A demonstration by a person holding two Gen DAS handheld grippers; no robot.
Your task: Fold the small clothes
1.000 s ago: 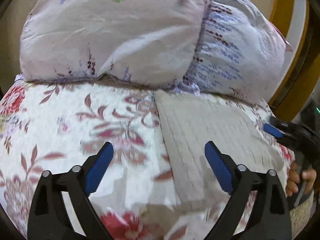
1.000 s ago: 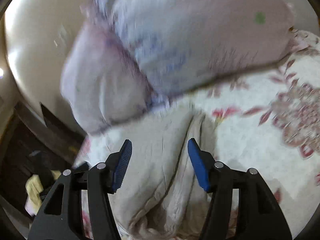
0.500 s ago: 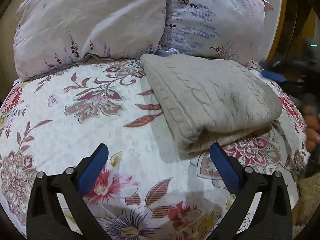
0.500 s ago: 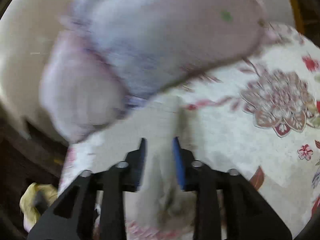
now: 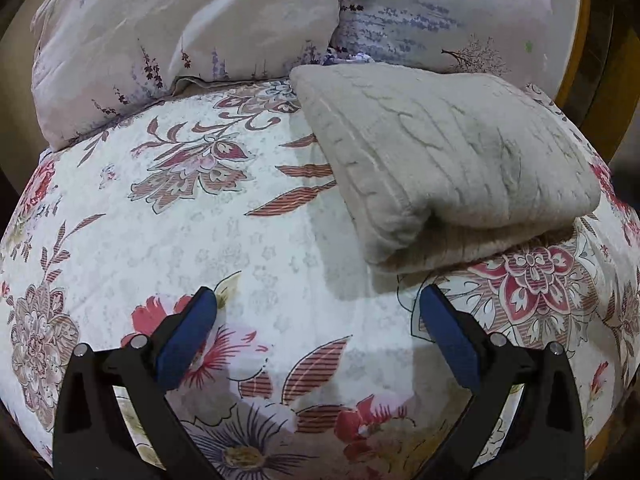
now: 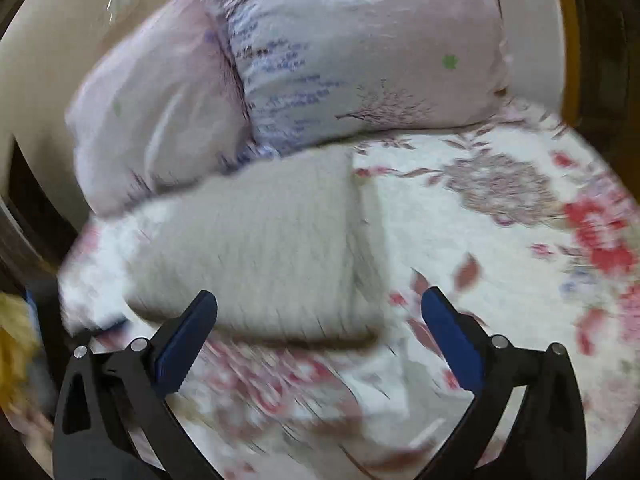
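Note:
A beige cable-knit garment (image 5: 448, 160) lies folded in a thick rectangle on the floral bedspread (image 5: 224, 216), against the pillows. In the right wrist view it (image 6: 256, 248) sits left of centre, blurred by motion. My left gripper (image 5: 318, 316) is open and empty, above the bedspread just short of the garment's near folded edge. My right gripper (image 6: 318, 316) is open and empty, just in front of the garment's near edge.
Two pale lilac printed pillows (image 5: 188, 32) (image 5: 440, 8) stand behind the garment. A wooden bed frame (image 5: 600, 80) rises at the right. In the right wrist view the bed edge drops off at the left, with a yellow cloth (image 6: 16, 340) below.
The right gripper was shut on the garment half a second ago; it has let go, opened and drawn back. The left gripper has pulled back from the garment, staying open.

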